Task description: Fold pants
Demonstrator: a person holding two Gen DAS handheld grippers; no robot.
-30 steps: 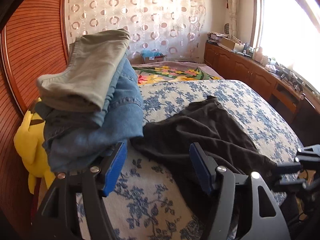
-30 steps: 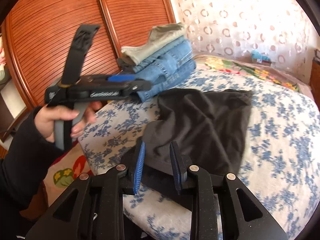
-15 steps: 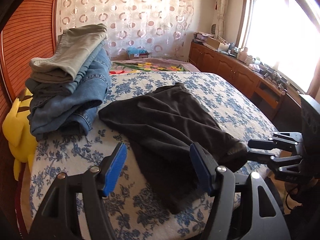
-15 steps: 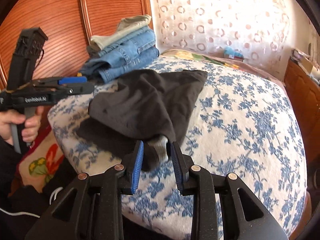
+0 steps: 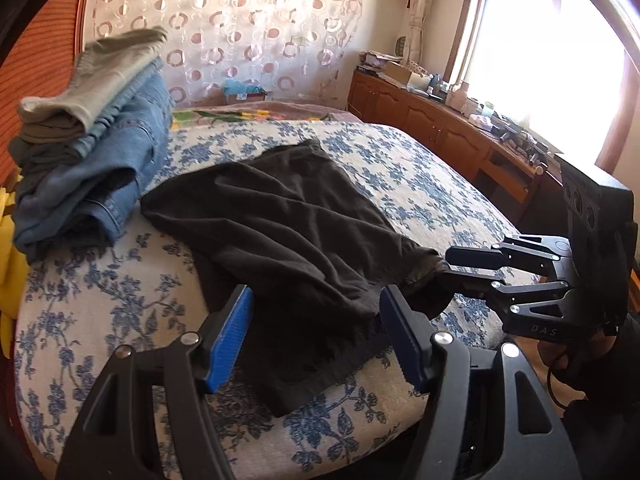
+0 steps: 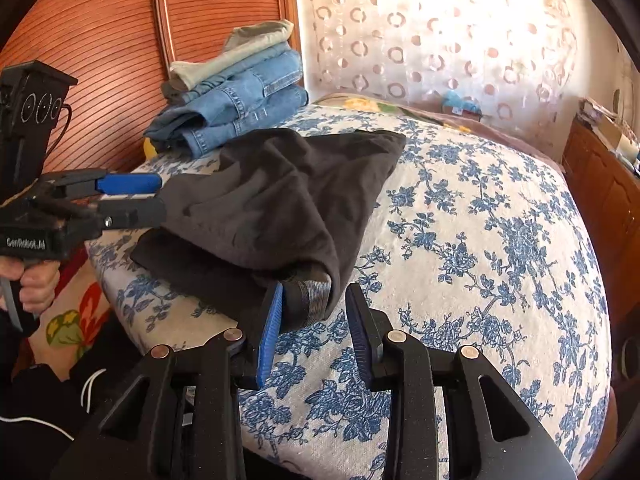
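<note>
folding is at the drag-and-lay stage, i judge: the black pants (image 5: 288, 216) lie across the near part of the bed (image 5: 420, 184), partly doubled, with one end trailing over the near edge. my right gripper (image 6: 314, 320) sits at the cuff (image 6: 310, 294); its jaws are parted now, the cuff touching the blue pad on one side only, so i read it as loosened, not pinching. my left gripper (image 5: 316, 332) hangs wide over the trailing cloth and holds nothing. a stack of folded jeans (image 5: 96, 168) rests just beside the pants toward the wardrobe. next, i think, both grippers need fresh holds on the near end, one at each corner, to lift it and lay it over the far half without bunching.
</note>
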